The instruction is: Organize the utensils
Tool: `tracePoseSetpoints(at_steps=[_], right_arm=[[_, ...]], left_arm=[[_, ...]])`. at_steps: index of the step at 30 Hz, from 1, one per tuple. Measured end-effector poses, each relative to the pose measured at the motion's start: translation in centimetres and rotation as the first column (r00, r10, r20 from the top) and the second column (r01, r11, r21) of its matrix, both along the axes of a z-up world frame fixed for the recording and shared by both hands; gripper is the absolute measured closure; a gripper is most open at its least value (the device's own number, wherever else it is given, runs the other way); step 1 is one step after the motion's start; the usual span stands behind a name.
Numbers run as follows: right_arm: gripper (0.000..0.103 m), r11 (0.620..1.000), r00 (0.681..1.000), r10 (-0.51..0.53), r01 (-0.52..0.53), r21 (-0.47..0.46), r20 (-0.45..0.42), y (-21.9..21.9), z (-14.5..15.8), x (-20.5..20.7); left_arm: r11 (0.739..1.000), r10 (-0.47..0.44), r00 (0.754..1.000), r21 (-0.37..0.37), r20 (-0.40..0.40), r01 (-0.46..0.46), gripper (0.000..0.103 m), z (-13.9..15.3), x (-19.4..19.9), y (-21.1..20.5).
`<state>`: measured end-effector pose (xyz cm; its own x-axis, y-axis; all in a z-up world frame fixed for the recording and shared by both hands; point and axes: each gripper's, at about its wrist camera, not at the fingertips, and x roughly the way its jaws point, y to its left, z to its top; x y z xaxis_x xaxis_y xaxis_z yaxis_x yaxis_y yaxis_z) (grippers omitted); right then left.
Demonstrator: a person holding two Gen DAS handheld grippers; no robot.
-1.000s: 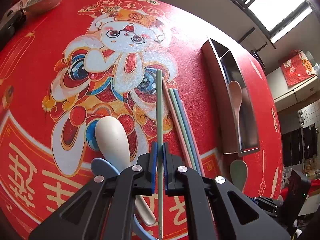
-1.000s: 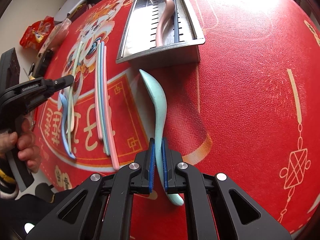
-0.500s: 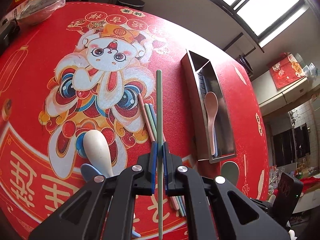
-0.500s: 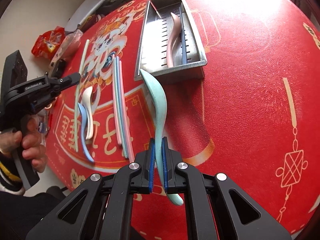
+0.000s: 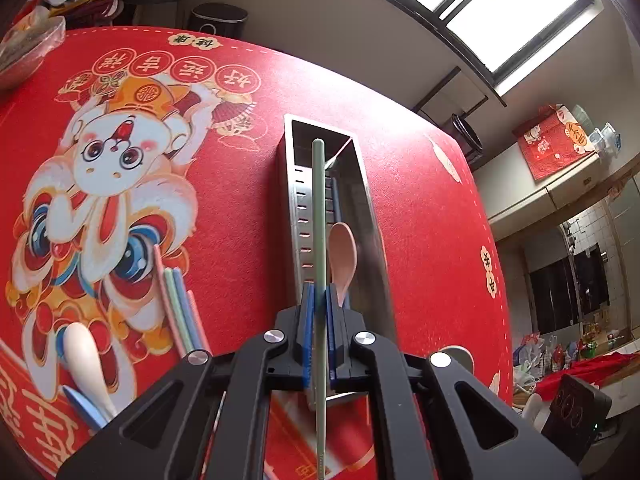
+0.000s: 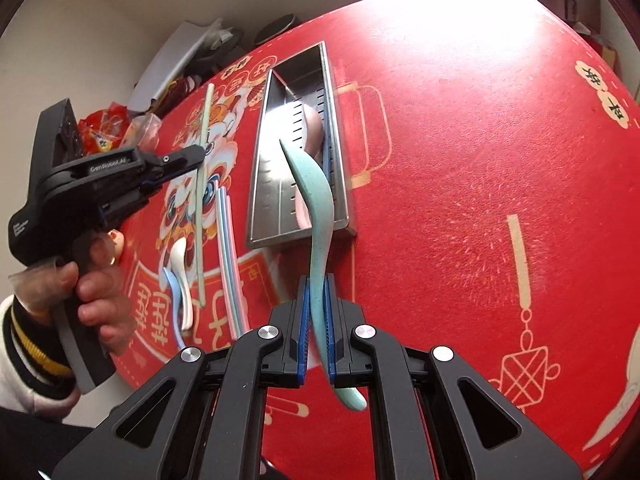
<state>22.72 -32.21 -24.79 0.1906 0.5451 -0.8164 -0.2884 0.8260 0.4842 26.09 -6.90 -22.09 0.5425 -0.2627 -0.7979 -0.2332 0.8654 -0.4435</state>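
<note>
**Two utensils on their way to the tray**

The green chopstick (image 5: 319,216), pinched in the left gripper (image 5: 319,312), hangs above the steel tray (image 5: 294,208); the right gripper (image 6: 317,308) clamps a teal spoon (image 6: 316,200) over it. A pink spoon (image 5: 342,256) already lies inside. Loose chopsticks (image 6: 228,248) and two spoons (image 6: 178,276) wait on the counter (image 6: 460,160), so most sorting seems left

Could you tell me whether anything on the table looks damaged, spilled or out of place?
Nothing stands out. Loose chopsticks and two spoons lie unsorted on the red mat, beside the metal tray; nothing looks spilled or broken.
</note>
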Motion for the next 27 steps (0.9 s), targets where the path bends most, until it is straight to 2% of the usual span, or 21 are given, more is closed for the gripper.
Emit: tracePoseSetpoints(at_steps=[7, 11, 15, 20, 27], right_arm=[[0.096, 1.000, 1.000, -0.006, 0.006, 0.004, -0.012, -2.3, -0.7, 1.9], [0.096, 1.000, 1.000, -0.017, 0.017, 0.008, -0.015, -3.4, -0.9, 2.6], [0.096, 0.999, 0.999, -0.030, 0.030, 0.010, -0.020, -3.8, -1.2, 3.1], [0.096, 0.999, 0.999, -0.042, 0.043, 0.017, -0.030, -4.0, -1.8, 3.4], [0.096, 0.999, 0.998, -0.048, 0.049, 0.024, -0.034, -4.5, -1.8, 3.2]], left_arm=[[0.999, 0.025, 1.000, 0.043, -0.007, -0.025, 0.097, -1.7, 5.1, -1.6], [0.995, 0.033, 0.999, 0.095, -0.032, -0.030, 0.097, -3.0, 7.0, -1.9], [0.986, 0.018, 0.999, 0.168, -0.043, -0.011, 0.097, -4.0, 7.8, -2.3], [0.975, 0.005, 0.998, 0.223, -0.067, 0.010, 0.097, -4.8, 7.8, -2.7], [0.972, -0.003, 0.996, 0.233, -0.087, 0.023, 0.097, -5.1, 7.5, -2.8]])
